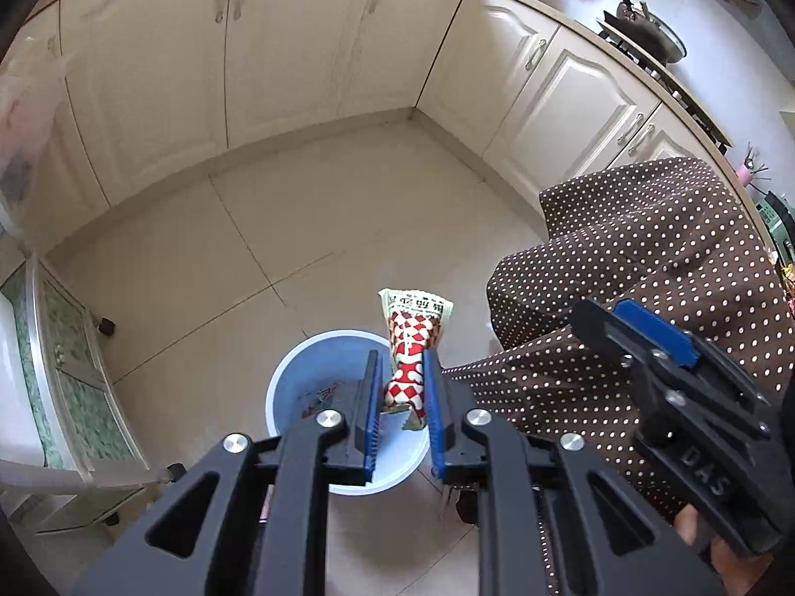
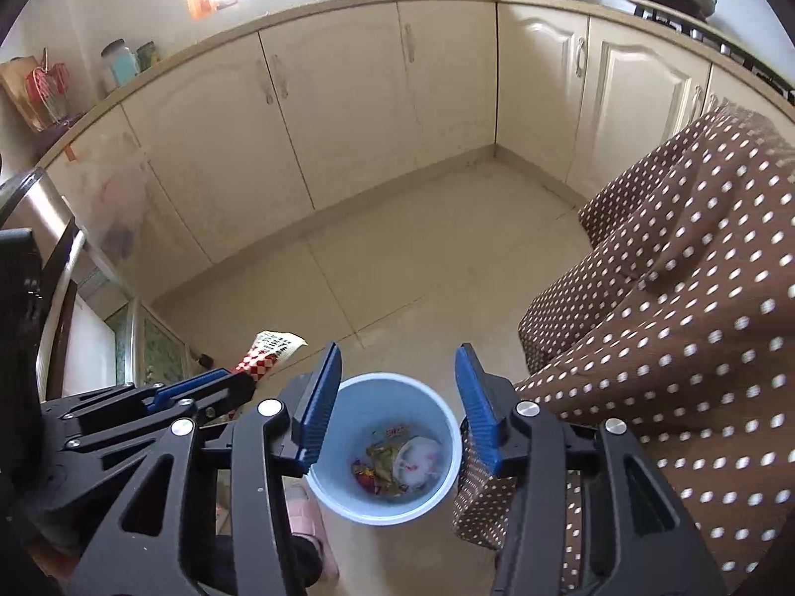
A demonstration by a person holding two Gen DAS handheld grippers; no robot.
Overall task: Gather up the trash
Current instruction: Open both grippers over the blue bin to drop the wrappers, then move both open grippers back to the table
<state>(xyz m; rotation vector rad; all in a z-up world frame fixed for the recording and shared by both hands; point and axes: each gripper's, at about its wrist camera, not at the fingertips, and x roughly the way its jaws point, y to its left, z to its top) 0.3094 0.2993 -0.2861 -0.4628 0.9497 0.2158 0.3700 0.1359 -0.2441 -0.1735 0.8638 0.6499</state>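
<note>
My left gripper is shut on a red-and-white checked snack wrapper and holds it over the rim of a light blue trash bin on the floor. The wrapper also shows in the right wrist view, beside the left gripper's body. My right gripper is open and empty, straight above the bin. The bin holds several pieces of trash. The right gripper's body shows at the right of the left wrist view.
A brown polka-dot cloth hangs to the right of the bin. Cream kitchen cabinets line the back and right. A wheeled cart stands at the left. The tiled floor lies beyond the bin.
</note>
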